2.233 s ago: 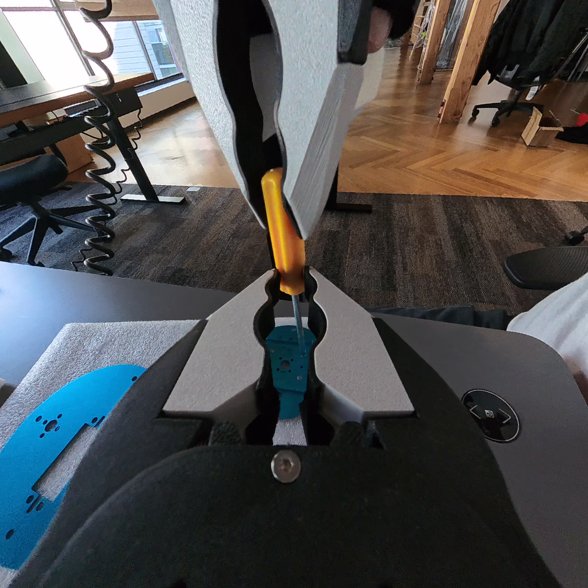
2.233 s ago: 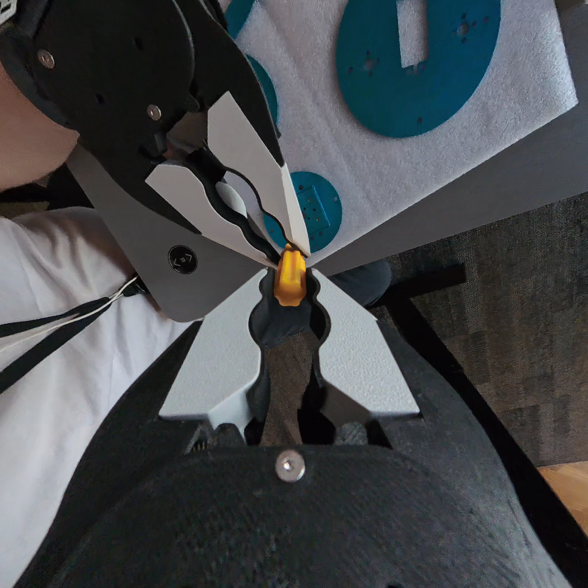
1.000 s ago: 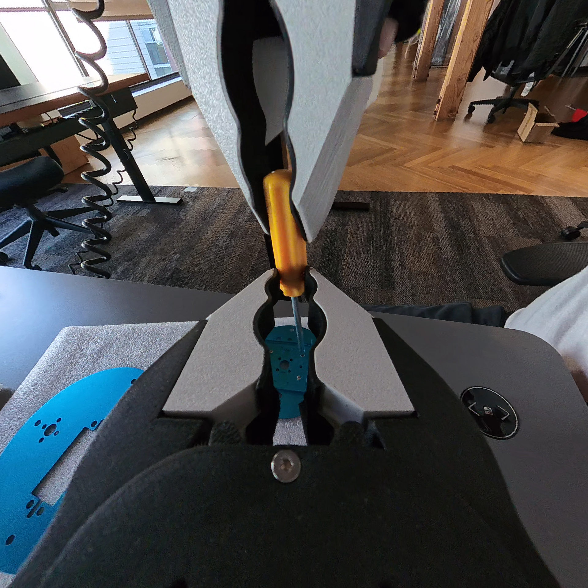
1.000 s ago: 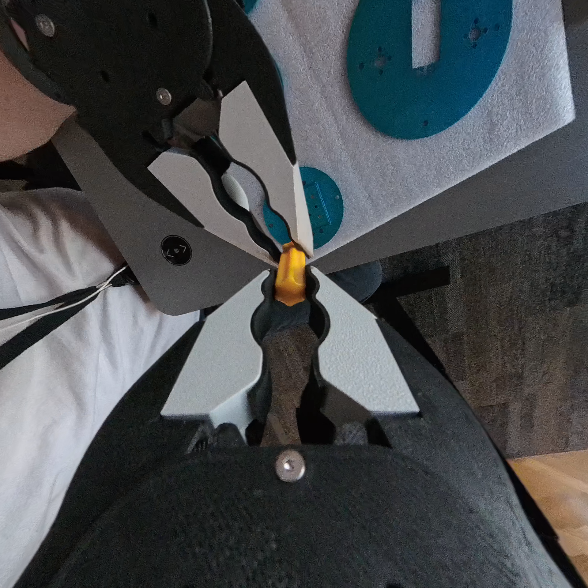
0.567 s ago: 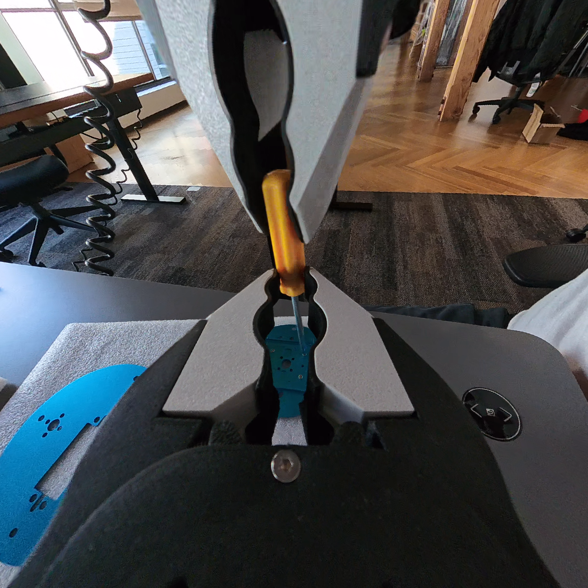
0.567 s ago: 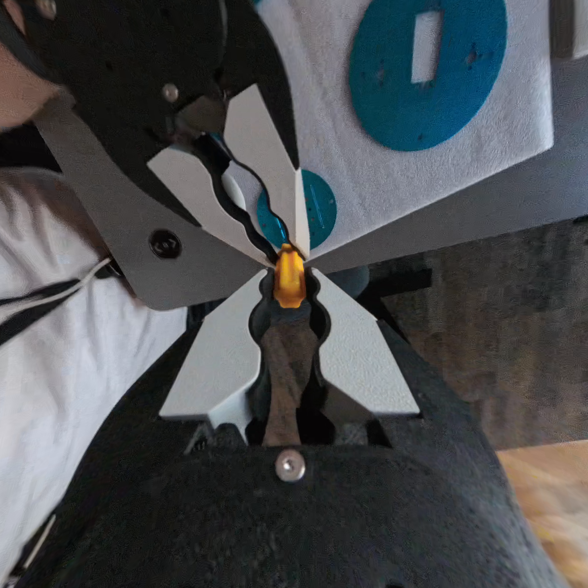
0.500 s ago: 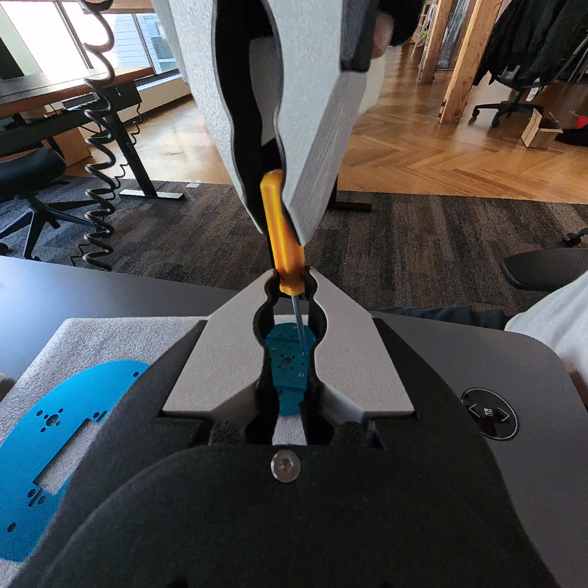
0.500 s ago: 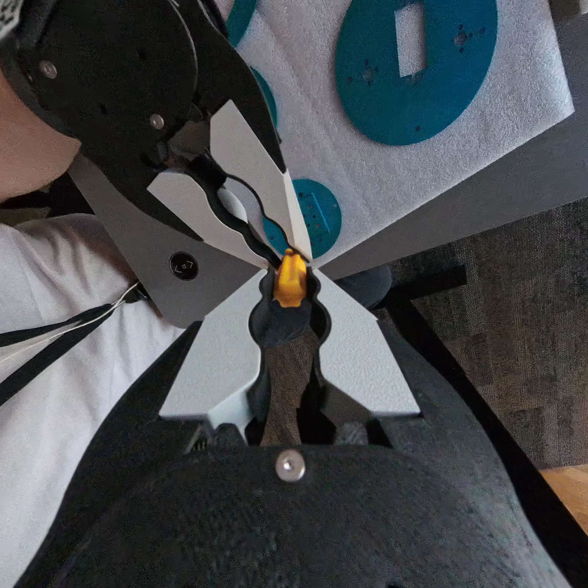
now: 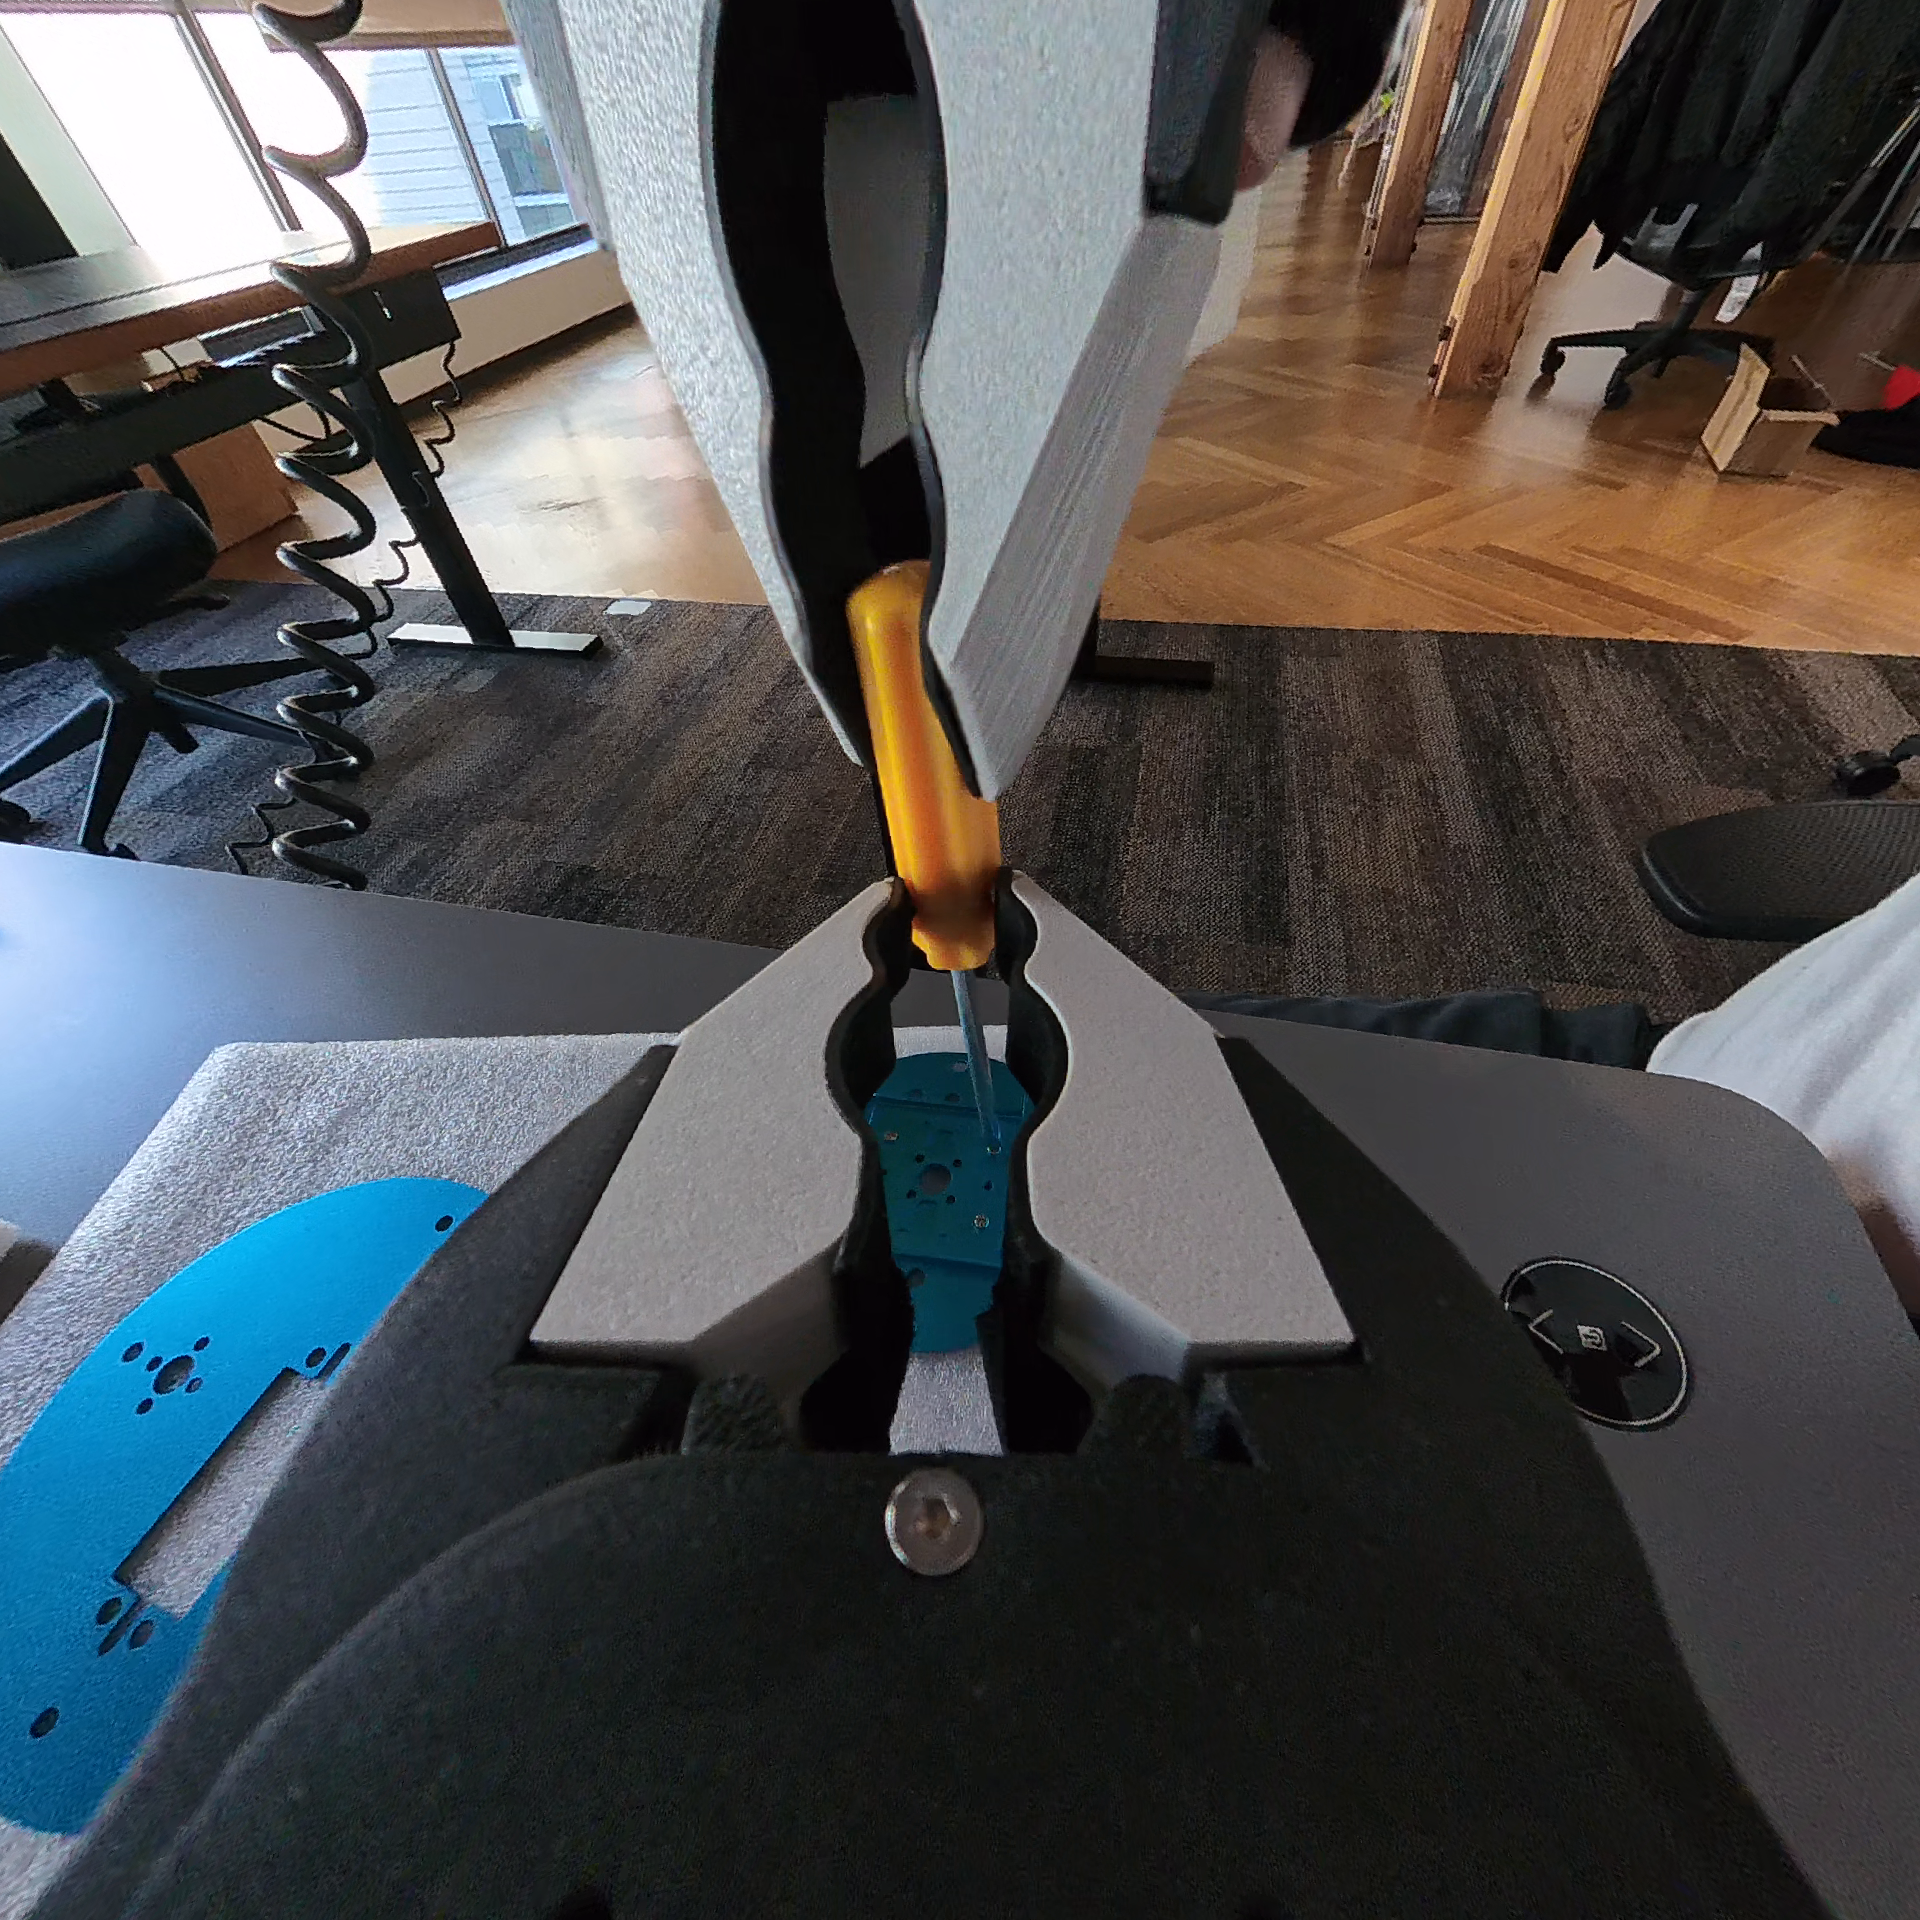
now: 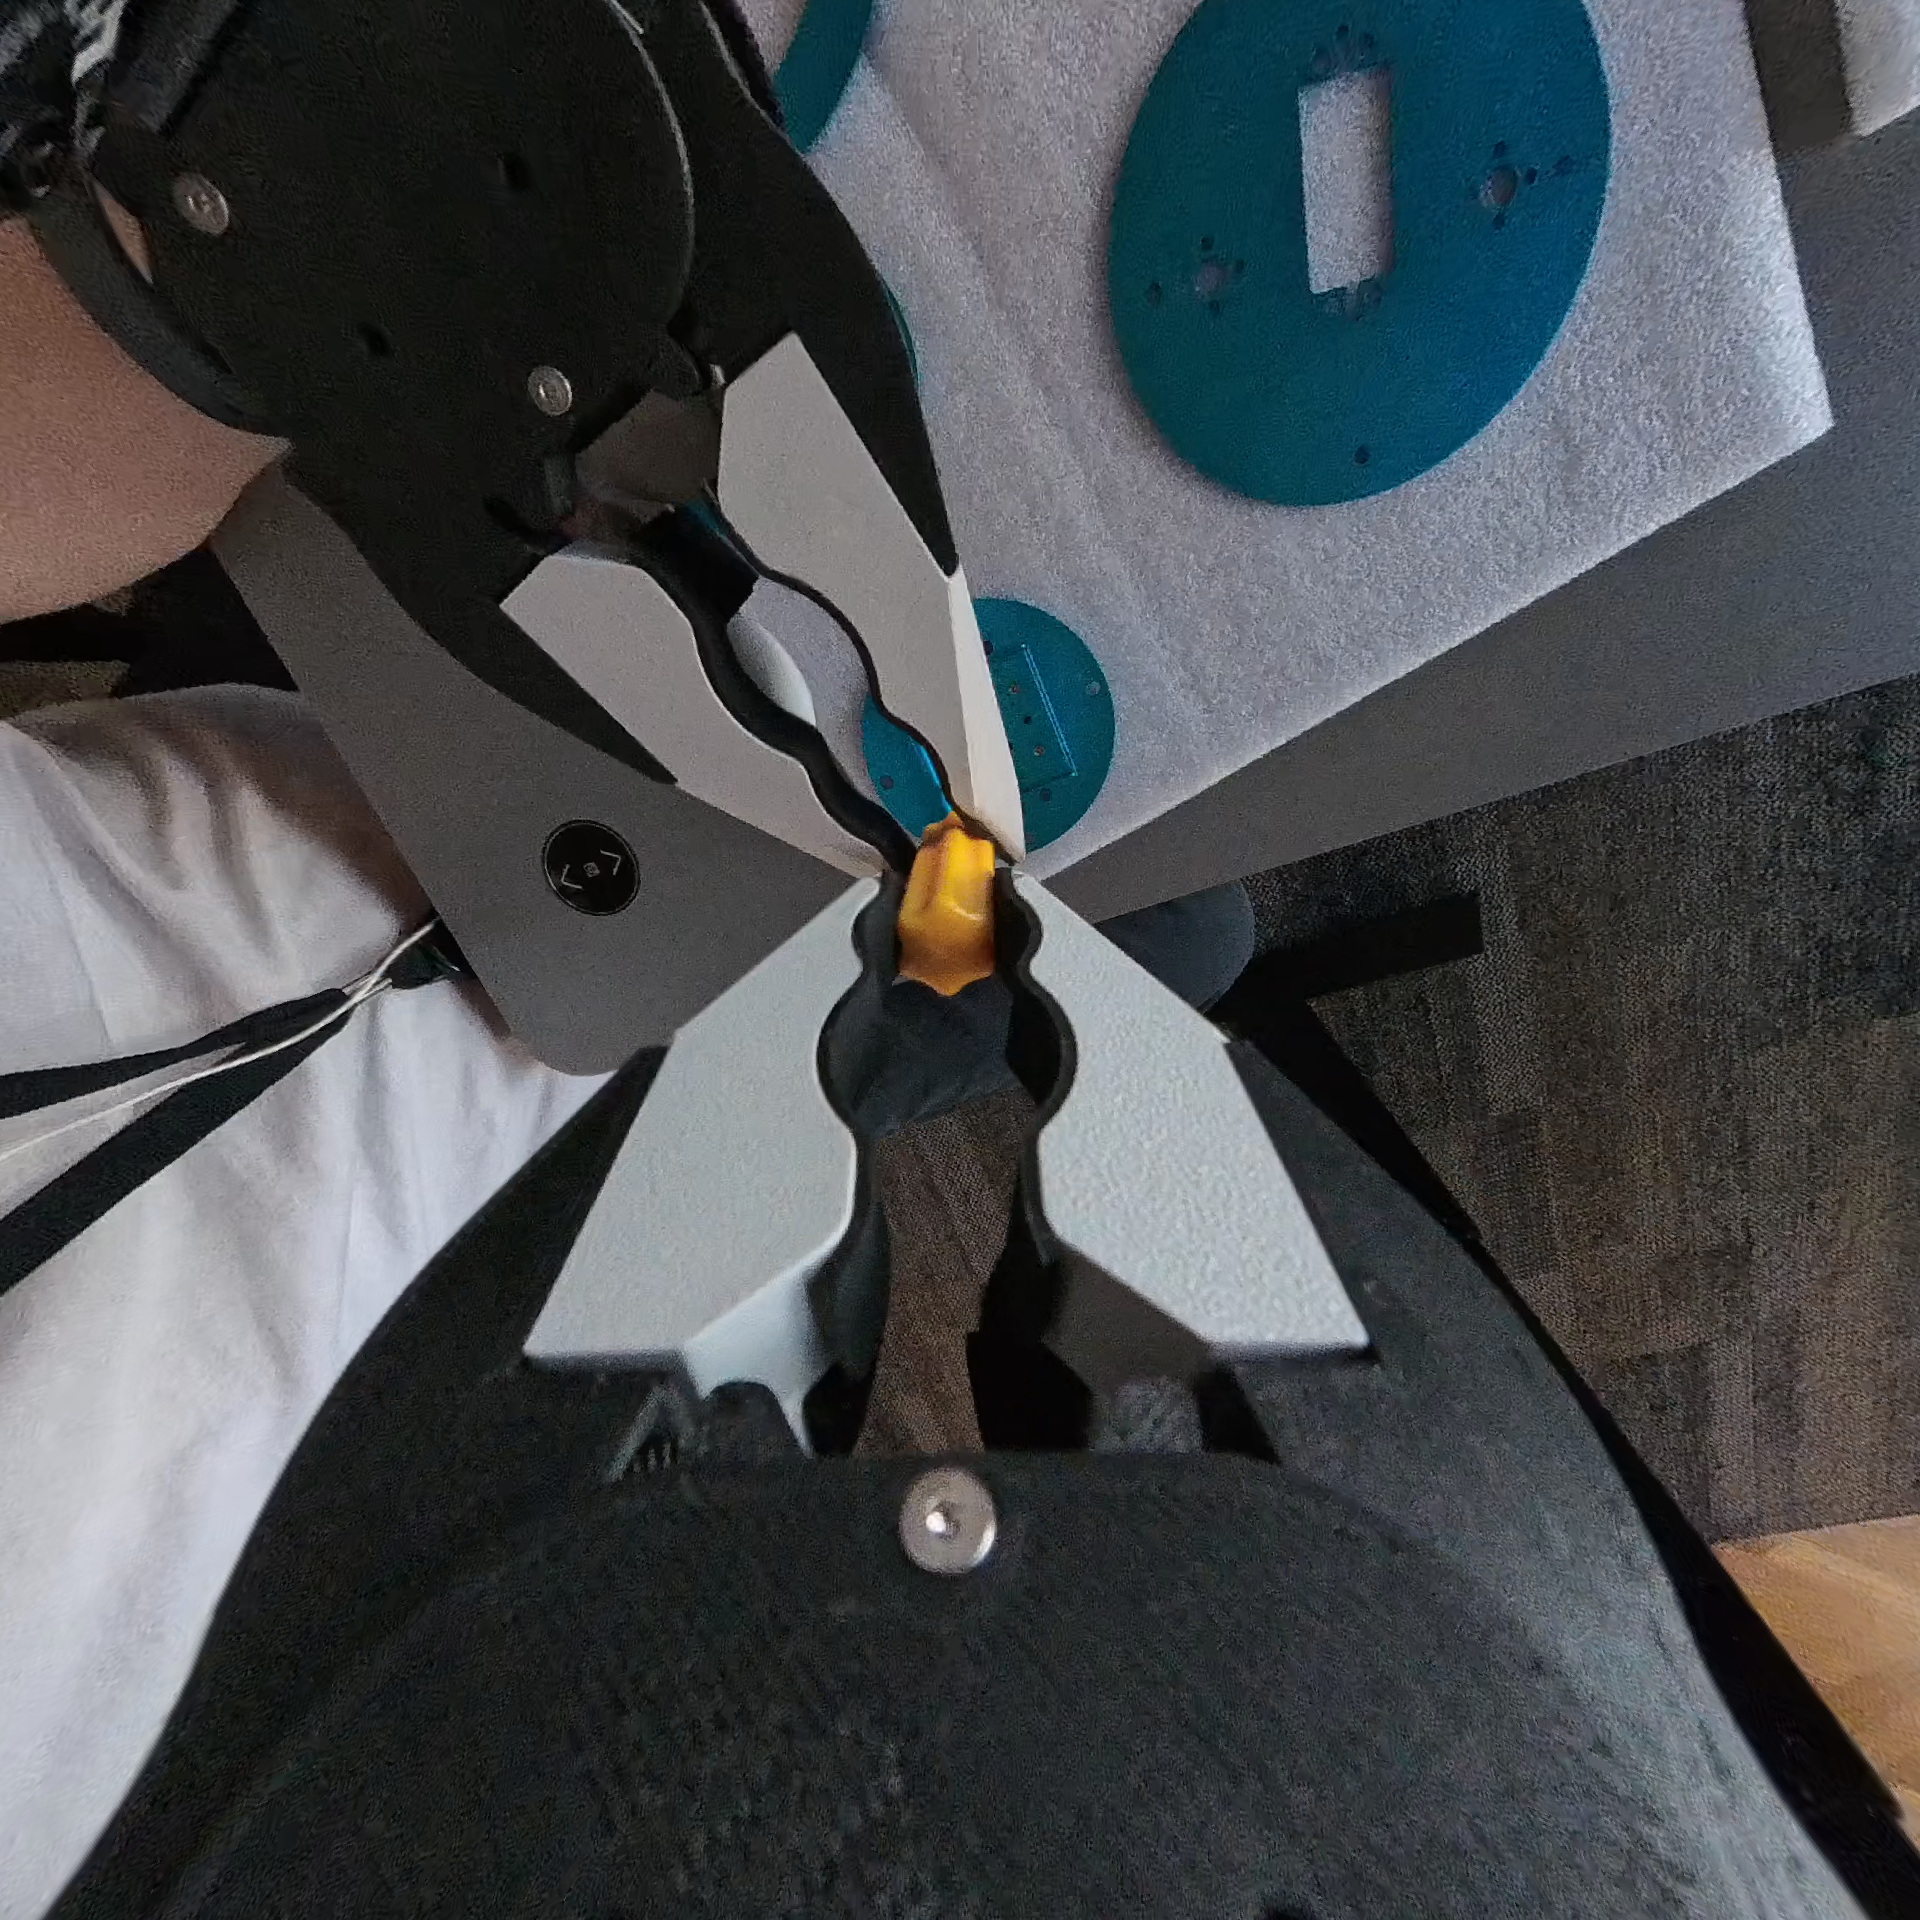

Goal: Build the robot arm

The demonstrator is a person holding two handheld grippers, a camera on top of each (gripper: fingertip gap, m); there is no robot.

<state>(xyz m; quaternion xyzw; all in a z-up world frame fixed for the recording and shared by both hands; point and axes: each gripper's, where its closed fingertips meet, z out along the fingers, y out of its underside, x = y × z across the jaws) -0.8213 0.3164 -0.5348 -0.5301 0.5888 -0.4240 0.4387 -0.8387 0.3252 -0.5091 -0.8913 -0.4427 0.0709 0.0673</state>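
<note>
An orange-handled screwdriver [image 9: 928, 821] stands almost upright, its thin shaft tip resting on a small blue plate with holes [image 9: 935, 1184] on white foam [image 9: 343, 1122]. My left gripper [image 9: 951, 906] is shut on the lower end of the handle. My right gripper [image 9: 920, 774] comes down from above and is shut on the upper part of the handle. In the right wrist view my right gripper [image 10: 943, 902] clamps the handle's top [image 10: 943, 930], the left gripper [image 10: 940, 844] meets it from the upper left, and the small blue plate [image 10: 1049, 717] lies beyond.
A large blue oval plate with a rectangular cutout [image 10: 1351, 249] lies on the foam [image 10: 1164, 561], and it also shows in the left wrist view [image 9: 145, 1455]. The dark desk [image 9: 1621, 1174] has a round control button [image 9: 1590, 1361]. A person in a white shirt [image 10: 208, 1351] is close by. A coiled cable [image 9: 322, 540] hangs at the left. Both grippers' tips are close together, under 4 cm apart.
The right gripper has twisted a little back and forth about the screwdriver's handle. The left gripper and the screwdriver tip stay in the same place on the small plate.
</note>
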